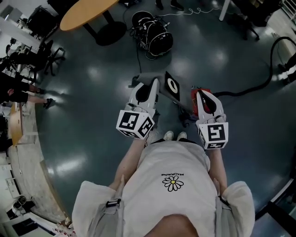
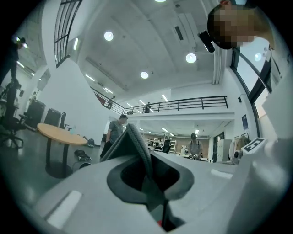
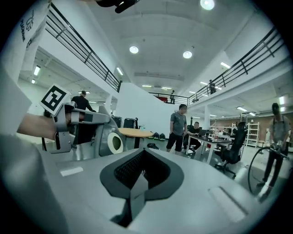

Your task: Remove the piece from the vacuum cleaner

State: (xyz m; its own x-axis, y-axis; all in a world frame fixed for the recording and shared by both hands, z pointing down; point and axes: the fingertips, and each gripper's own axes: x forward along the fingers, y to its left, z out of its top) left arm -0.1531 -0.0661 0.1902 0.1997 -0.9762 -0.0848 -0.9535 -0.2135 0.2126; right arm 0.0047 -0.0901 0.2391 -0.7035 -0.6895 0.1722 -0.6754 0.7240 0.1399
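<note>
In the head view the red vacuum cleaner (image 1: pixel 194 99) stands on the dark floor just beyond my feet, mostly hidden behind my right gripper (image 1: pixel 204 96). Its black hose (image 1: pixel 259 85) curves away to the right. A flat black part with a white ring (image 1: pixel 171 86) lies between the two grippers. My left gripper (image 1: pixel 151 88) is held up beside it at waist height. Both gripper views look out across the hall, not at the vacuum. The left gripper (image 2: pixel 137 141) has its jaws pressed together with nothing between them. The right gripper (image 3: pixel 141 172) is likewise shut and holds nothing.
A round wooden table (image 1: pixel 85 11) and a black bag with cables (image 1: pixel 154 34) stand farther off. Office chairs (image 1: pixel 46 55) sit at the left by a light counter edge (image 1: pixel 27 152). Several people (image 3: pixel 177 125) stand at desks in the hall.
</note>
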